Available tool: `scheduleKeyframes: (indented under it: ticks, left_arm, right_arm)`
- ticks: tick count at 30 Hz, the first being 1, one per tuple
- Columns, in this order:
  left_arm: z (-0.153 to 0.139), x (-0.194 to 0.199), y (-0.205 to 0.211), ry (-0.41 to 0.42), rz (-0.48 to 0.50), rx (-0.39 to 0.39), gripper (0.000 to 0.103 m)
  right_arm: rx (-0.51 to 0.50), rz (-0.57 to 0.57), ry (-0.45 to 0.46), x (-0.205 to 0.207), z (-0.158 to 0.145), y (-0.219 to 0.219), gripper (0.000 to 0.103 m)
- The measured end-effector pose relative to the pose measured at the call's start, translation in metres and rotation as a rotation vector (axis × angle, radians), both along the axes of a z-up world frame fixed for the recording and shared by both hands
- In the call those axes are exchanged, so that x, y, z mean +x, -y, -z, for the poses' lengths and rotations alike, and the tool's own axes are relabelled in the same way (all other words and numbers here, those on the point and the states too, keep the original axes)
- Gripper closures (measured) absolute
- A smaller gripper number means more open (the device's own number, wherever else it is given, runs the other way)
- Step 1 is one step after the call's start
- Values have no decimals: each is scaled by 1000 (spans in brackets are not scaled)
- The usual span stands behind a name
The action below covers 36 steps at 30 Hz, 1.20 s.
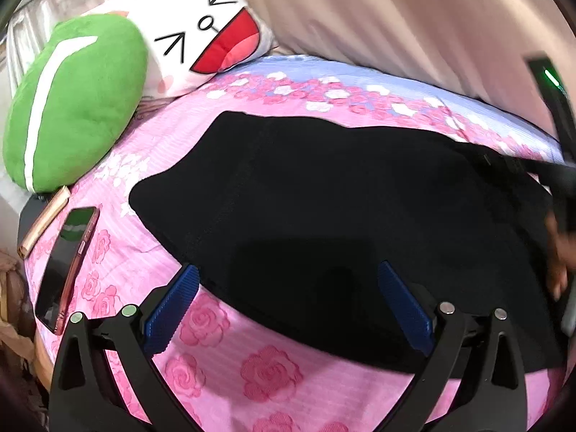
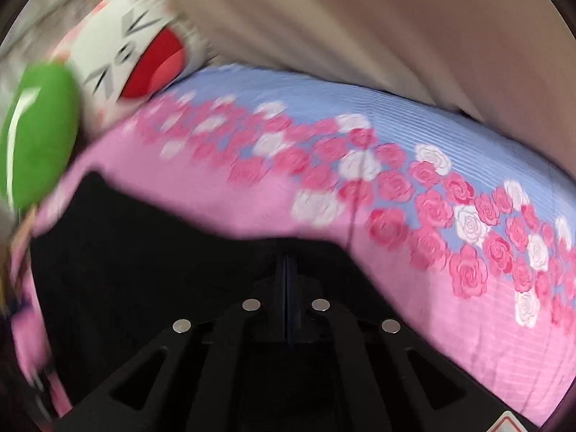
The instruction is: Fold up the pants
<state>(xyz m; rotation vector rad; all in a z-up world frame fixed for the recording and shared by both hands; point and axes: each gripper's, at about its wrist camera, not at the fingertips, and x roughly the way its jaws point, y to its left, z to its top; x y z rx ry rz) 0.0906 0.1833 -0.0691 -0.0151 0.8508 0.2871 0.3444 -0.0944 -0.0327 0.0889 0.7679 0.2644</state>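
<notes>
**While One Claw Gapes, the Other Sits Pressed Together on Black Cloth**

Because the left gripper (image 1: 288, 297) stands spread wide, its blue pads (image 1: 172, 306) straddle the near hem of the black pants (image 1: 324, 198) without pinching anything. From its own camera, the right gripper (image 2: 286, 273) has its jaws pressed flat together low over the dark fabric; whether a fold of cloth is caught between them cannot be told, black on black and blurred.

The pants lie flat across the rose-printed bedsheet (image 1: 223, 367), already doubled into a broad slab. My worry is a one-sided lift: if only the right claw has hold, the layers could slide apart and the fold skew. A thin pinch might also slip free.

Left of the pants, a phone (image 1: 68, 262) lies near the bed's edge, where a sweeping leg could knock it off. Farther back sit a green plush cushion (image 1: 75, 104) and a cartoon-face pillow (image 1: 205, 32); the blue strip of sheet beyond the pants, before the curtain (image 1: 414, 14), offers open room.
</notes>
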Motion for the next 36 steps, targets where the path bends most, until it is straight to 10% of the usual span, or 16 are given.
scheduleKeyframes:
  ticks: [13, 20, 24, 28, 36]
  left_arm:
    - [-16, -18, 34, 38, 33, 52, 6]
    - [-21, -21, 76, 45, 92, 50, 5]
    - [-18, -21, 104, 25, 116, 30, 5]
    - [-17, -24, 129, 14, 141, 22, 5]
    - [-11, -27, 168, -24, 153, 60, 5]
  right_arm:
    - [-33, 144, 163, -115, -27, 50, 97]
    - [-6, 402, 37, -232, 38, 183, 97]
    - [179, 540, 15, -306, 62, 284, 103]
    - [87, 796, 62, -385, 56, 348, 65]
    - [161, 1021, 91, -460, 76, 459, 61]
